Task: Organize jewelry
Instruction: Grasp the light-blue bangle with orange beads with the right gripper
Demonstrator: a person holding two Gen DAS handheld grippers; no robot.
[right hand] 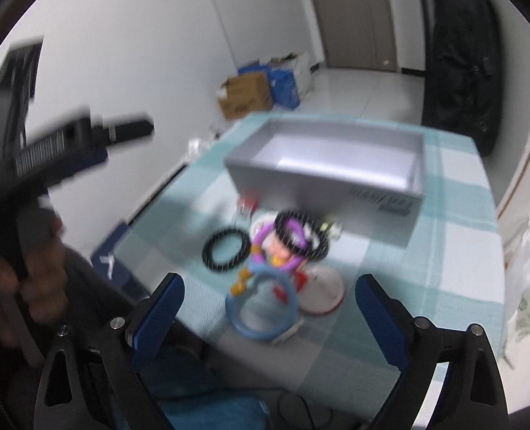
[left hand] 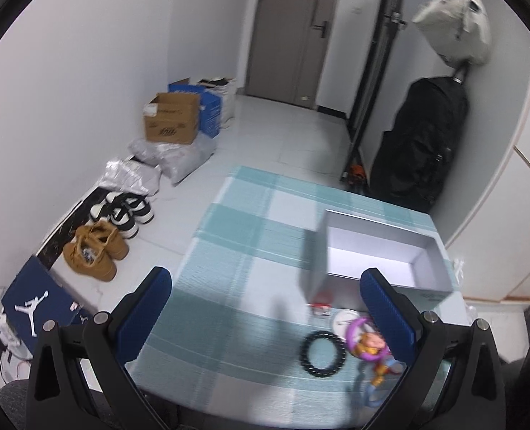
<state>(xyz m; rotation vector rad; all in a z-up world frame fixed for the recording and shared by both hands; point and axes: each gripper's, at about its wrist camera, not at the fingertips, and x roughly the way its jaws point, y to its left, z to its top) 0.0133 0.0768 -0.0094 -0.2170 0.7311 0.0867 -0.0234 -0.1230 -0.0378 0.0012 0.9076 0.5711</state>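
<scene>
Checked table (left hand: 229, 236) carries the grey box (right hand: 322, 179), open-topped. Just in front of the box, the jewelry: two black bead bracelets (right hand: 225, 249), a purple ring (right hand: 283, 247), a blue ring (right hand: 261, 308), heaped and touching. Right gripper (right hand: 268, 319) spread wide, nothing held. Left gripper (left hand: 265, 311) likewise released, near the box.

Two black bead bracelets (right hand: 226, 253), one grey box (right hand: 327, 165).
</scene>
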